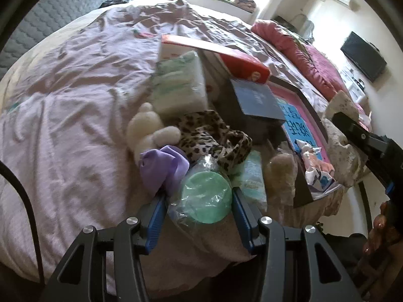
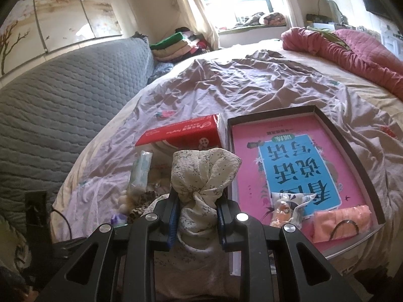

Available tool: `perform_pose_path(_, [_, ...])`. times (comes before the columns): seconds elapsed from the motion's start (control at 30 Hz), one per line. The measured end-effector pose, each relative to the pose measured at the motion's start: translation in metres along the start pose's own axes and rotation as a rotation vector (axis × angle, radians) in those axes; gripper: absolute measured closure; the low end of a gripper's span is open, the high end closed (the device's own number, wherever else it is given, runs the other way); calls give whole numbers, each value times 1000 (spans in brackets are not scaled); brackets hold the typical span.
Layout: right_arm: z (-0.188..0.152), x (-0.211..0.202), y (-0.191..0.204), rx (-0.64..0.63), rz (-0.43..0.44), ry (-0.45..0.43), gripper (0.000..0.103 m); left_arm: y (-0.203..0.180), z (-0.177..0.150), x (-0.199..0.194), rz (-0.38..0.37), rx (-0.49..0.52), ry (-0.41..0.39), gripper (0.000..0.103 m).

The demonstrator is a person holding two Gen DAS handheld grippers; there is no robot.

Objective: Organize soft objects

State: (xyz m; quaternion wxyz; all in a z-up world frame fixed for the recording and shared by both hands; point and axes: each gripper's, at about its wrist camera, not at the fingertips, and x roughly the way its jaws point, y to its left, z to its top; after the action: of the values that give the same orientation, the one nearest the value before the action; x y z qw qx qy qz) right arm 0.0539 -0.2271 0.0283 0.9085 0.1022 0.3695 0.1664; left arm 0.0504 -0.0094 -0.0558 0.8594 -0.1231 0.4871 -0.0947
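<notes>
My left gripper (image 1: 199,201) is shut on a round green sponge in clear plastic wrap (image 1: 205,197), low over the near edge of the bed. Beside it lie a purple cloth (image 1: 163,168), a white plush toy (image 1: 148,130), a leopard-print cloth (image 1: 214,138) and a tissue pack (image 1: 180,83). My right gripper (image 2: 197,214) is shut on a knotted cream floral cloth bundle (image 2: 201,173), held up in front of the red box (image 2: 181,132) and left of the black tray (image 2: 372,183). The bundle also shows in the left wrist view (image 1: 342,156).
The black tray holds a pink and blue book (image 2: 289,166), a small wrapped packet (image 2: 287,207) and an orange cloth (image 2: 340,222). A dark blue box (image 1: 257,100) leans by the red box. A red quilt (image 2: 352,47) lies at the bed's far side. A grey padded headboard (image 2: 63,95) is at left.
</notes>
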Motion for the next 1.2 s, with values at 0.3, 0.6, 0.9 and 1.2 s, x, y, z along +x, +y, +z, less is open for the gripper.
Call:
perform_pose_path(0.3, [-2, 1, -1, 13, 16, 2, 77, 3, -15, 21, 50, -26, 94, 44])
perform_pose_path(0.6, [-5, 0, 0, 19, 32, -1, 77, -4, -27, 18, 111, -36, 131, 45])
perform_pose_path(0.9, [-4, -7, -6, 48, 36, -24, 77, 18, -30, 2, -77, -149, 124, 62])
perform_pose_path(1.2, [-1, -9, -14, 73, 42, -30, 77, 14, -23, 4, -96, -201, 151, 46])
